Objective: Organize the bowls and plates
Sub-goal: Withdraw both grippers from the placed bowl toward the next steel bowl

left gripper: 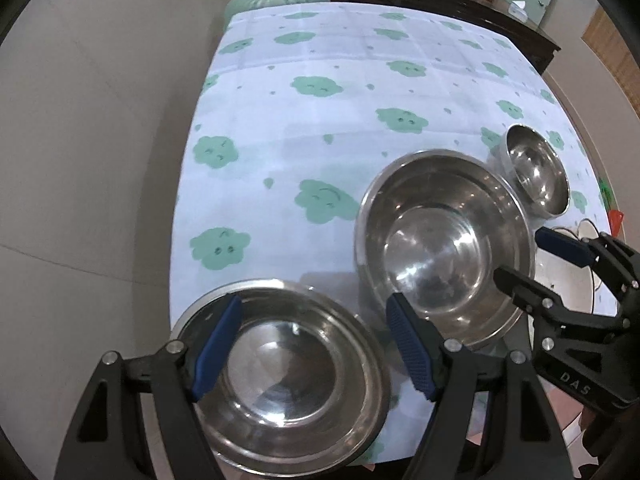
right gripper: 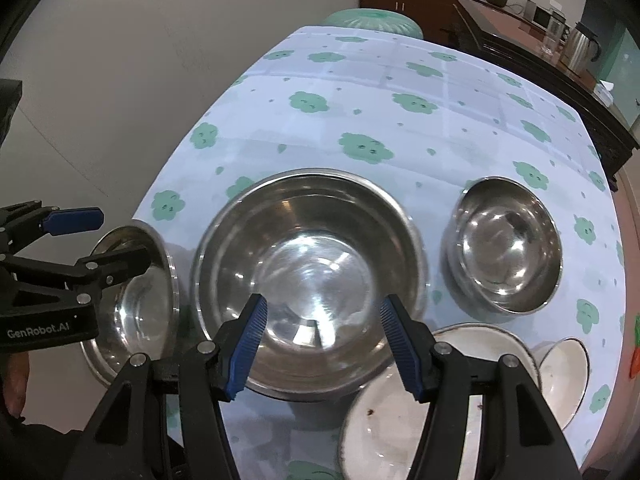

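Steel bowls and white plates share the near half of a table (left gripper: 320, 80) covered in a pale cloth printed with green clouds.

From the left wrist camera, the left gripper (left gripper: 316, 354) hangs above a shallow steel bowl (left gripper: 288, 384) at the near left corner of the table. Its blue pads (left gripper: 218, 348) stand wide apart, released, with nothing between them; whether they touch the rim I cannot tell. To the right and a little farther sits a large deep steel bowl (left gripper: 440, 248), and beyond that, nearer the right edge, a small steel bowl (left gripper: 536, 170). The right gripper (left gripper: 532, 254) comes in from the right, over the large bowl's right rim, with a white plate (left gripper: 572, 280) partly hidden behind it.

From the right wrist camera, the right gripper (right gripper: 322, 344) hovers over the near side of the large deep steel bowl (right gripper: 308, 264), jaws apart and empty. The small steel bowl (right gripper: 504, 248) stands to the right, well apart from it. A white plate (right gripper: 384, 420) lies at the near right, tucked just under the large bowl's edge, with a second white dish (right gripper: 564, 376) beside it farther right. At the left, the left gripper (right gripper: 104, 236) is poised over the shallow steel bowl (right gripper: 136, 308), also unclenched.
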